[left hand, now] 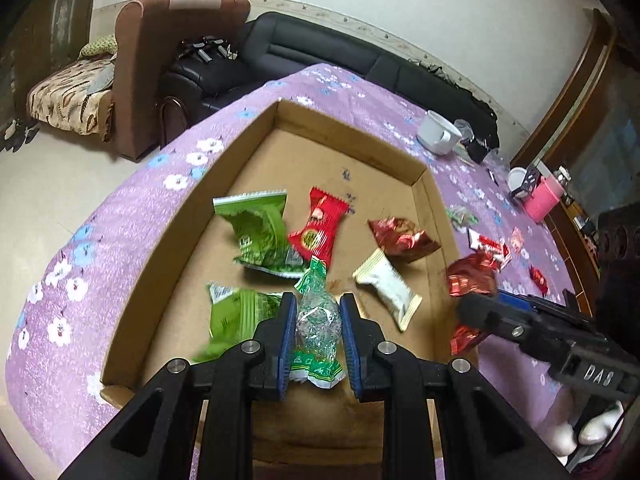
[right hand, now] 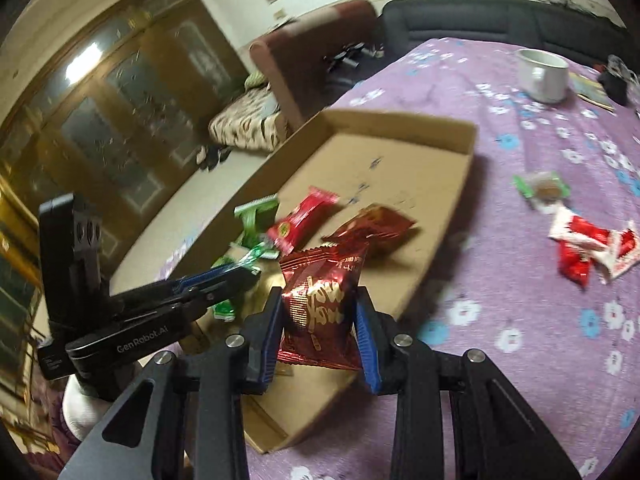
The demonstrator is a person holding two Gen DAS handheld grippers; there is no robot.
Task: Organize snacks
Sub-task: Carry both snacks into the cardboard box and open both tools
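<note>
- A purple flowered cloth [left hand: 132, 216] covers the table; a black sofa [left hand: 320, 52] and brown armchair [left hand: 160, 60] stand beyond its far edge.
- A shallow cardboard box [left hand: 248, 152] sits by the near edge, holding several snack packets.
- The left gripper [left hand: 318, 320] clenches a green candy [left hand: 318, 316] over the box.
- The right gripper [right hand: 320, 320] clamps a dark red packet [right hand: 320, 304] above the box's right wall.
- Loose red snacks [right hand: 592, 248] and a white mug [right hand: 544, 74] lie on open cloth to the right.

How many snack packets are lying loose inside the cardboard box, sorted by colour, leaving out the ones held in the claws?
Green packets: 2
Bright red packet: 1
Dark red foil packet: 1
White packet: 1
Total: 5
</note>
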